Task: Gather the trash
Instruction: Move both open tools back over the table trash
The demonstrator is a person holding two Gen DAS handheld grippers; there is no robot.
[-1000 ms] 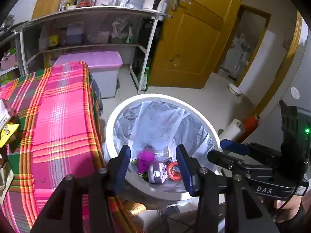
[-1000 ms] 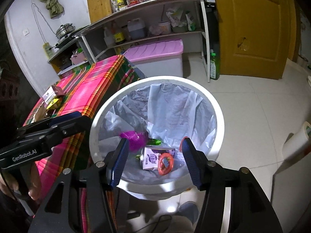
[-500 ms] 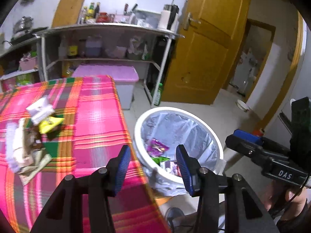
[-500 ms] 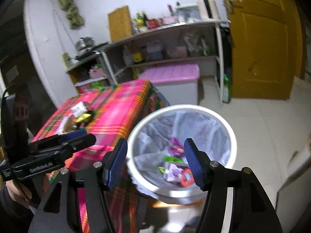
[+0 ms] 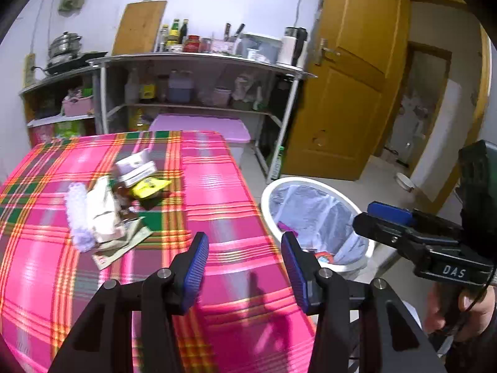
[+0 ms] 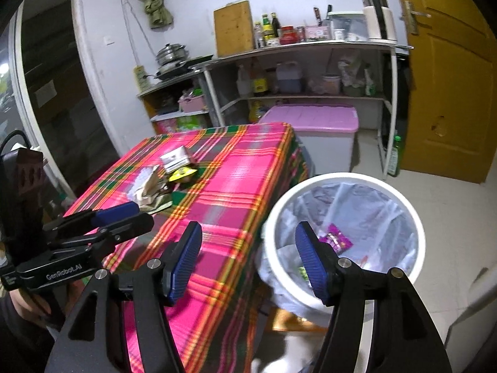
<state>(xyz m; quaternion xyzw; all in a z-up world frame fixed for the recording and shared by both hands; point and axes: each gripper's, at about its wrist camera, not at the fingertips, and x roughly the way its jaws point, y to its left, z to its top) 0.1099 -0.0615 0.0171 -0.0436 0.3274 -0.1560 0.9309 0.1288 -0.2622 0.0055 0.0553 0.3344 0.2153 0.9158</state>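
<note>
A pile of trash (image 5: 102, 214) lies on the pink plaid tablecloth (image 5: 217, 186): crumpled white paper, a yellow packet (image 5: 149, 186) and a white box (image 5: 136, 168). The pile also shows in the right wrist view as a trash pile (image 6: 155, 186). The white bin (image 5: 310, 181) with a clear liner stands on the floor beside the table and holds several wrappers, among them a purple wrapper (image 6: 337, 239). My left gripper (image 5: 243, 244) hovers open over the near table edge with nothing in it. Between the table and the bin (image 6: 341, 175), my right gripper (image 6: 248, 233) is open and empty.
A metal shelf rack (image 5: 198, 62) with bottles and pots lines the back wall. A pink-lidded storage box (image 6: 313, 118) stands under it. A yellow door (image 5: 348, 93) is on the right, with a green bottle (image 6: 394, 155) on the floor next to it.
Both grippers rose and pulled back from above the bin toward the table. The trash pile has come into full view. The right jaws stand slightly wider.
</note>
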